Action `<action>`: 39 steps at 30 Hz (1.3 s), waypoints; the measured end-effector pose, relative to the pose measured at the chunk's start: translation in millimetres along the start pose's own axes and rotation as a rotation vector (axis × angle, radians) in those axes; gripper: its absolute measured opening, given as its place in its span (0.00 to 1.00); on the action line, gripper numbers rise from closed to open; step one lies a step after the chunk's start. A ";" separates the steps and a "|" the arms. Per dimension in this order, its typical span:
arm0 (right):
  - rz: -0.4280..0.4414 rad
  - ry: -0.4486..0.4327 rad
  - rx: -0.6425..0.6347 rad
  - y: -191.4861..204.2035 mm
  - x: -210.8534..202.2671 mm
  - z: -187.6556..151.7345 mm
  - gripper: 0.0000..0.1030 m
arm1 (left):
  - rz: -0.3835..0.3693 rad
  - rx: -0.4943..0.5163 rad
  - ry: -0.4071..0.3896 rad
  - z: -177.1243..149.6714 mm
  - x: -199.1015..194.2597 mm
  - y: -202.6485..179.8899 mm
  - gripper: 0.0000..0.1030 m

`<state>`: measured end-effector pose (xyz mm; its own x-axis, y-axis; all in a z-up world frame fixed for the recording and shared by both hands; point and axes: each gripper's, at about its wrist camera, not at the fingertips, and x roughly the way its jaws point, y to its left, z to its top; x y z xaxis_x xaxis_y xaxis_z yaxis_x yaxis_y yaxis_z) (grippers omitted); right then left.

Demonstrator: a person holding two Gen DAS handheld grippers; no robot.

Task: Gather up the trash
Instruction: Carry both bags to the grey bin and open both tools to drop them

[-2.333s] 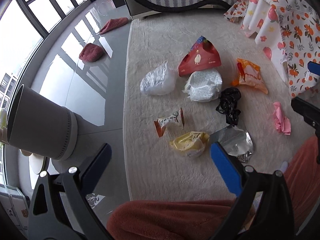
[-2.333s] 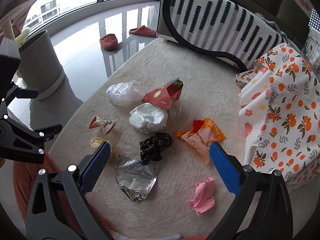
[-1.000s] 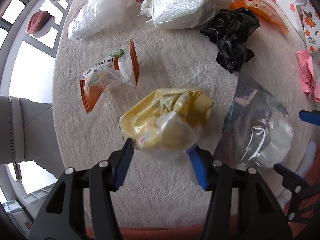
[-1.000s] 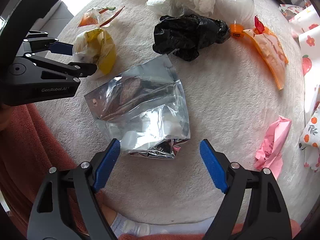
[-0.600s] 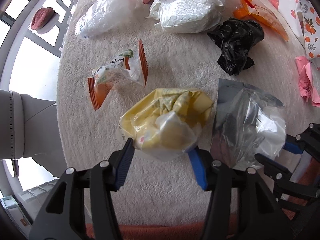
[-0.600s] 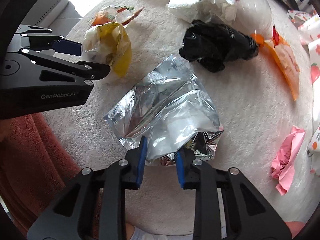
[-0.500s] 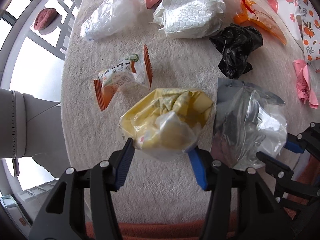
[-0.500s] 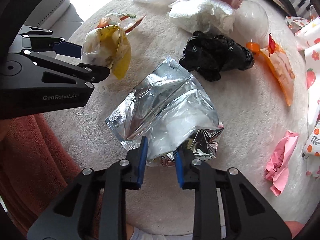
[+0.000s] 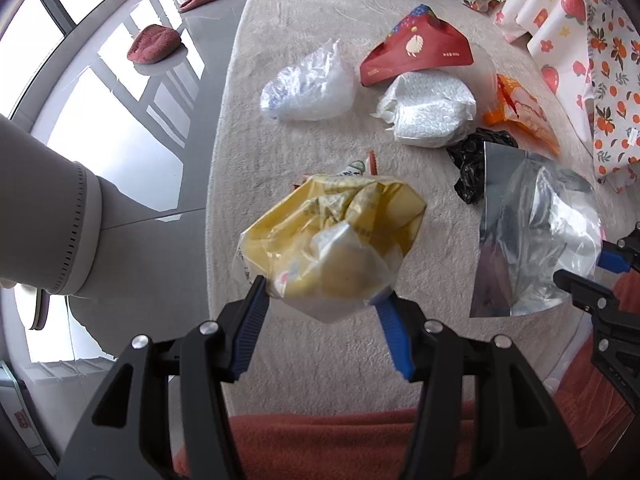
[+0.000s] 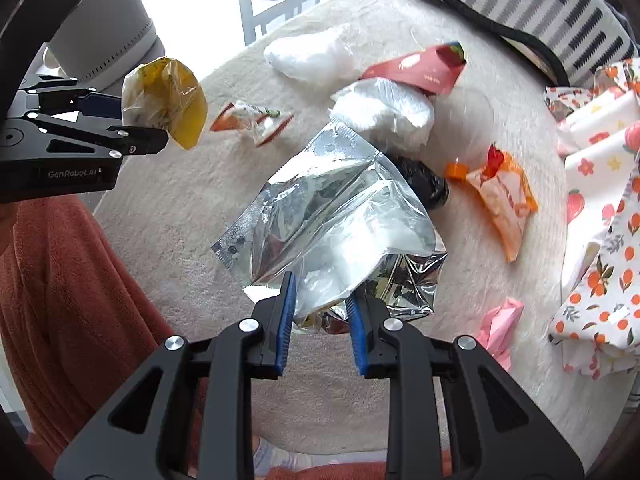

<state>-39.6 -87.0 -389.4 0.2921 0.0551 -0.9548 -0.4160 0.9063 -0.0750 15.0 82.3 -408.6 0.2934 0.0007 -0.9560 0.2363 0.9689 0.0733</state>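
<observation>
Crinkled yellow plastic, one yellow bag (image 9: 332, 240) with white wadding inside, pinched between the blue pads of the left gripper (image 9: 322, 300) and lifted off the rug (image 9: 304, 32). Silver foil next: one foil pouch (image 10: 336, 216), creased and partly see-through, clamped at its lower edge in the narrowly set right gripper (image 10: 320, 300), also hanging clear of the rug.

Seven pieces lying loose beyond the two grippers:
- one clear plastic bag (image 9: 308, 84), far ahead of the left gripper
- one red triangular carton (image 9: 416, 56), beyond that
- one white bubble-wrap bundle (image 9: 432, 114), touching the carton
- one black bag (image 9: 472, 160), half hidden behind the pouch
- one orange wrapper (image 10: 500, 200), right of the pouch
- one small orange-and-white snack wrapper (image 10: 252, 118), between the two grippers
- one pink paper wad (image 10: 500, 320), close to the right gripper's right side

Two red slippers (image 9: 154, 44) on the glossy floor. One grey bin (image 9: 44, 208) left of the left gripper.
</observation>
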 end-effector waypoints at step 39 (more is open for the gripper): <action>0.364 -0.327 -0.500 332.0 -124.2 431.5 0.52 | 0.427 -0.616 -0.230 -5.0 -190.2 401.4 0.53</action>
<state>157.6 387.9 -171.6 0.2699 0.5131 -0.8148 -0.8603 0.5085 0.0353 49.4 472.4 -198.8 0.4438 0.4185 -0.7924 -0.4775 0.8587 0.1862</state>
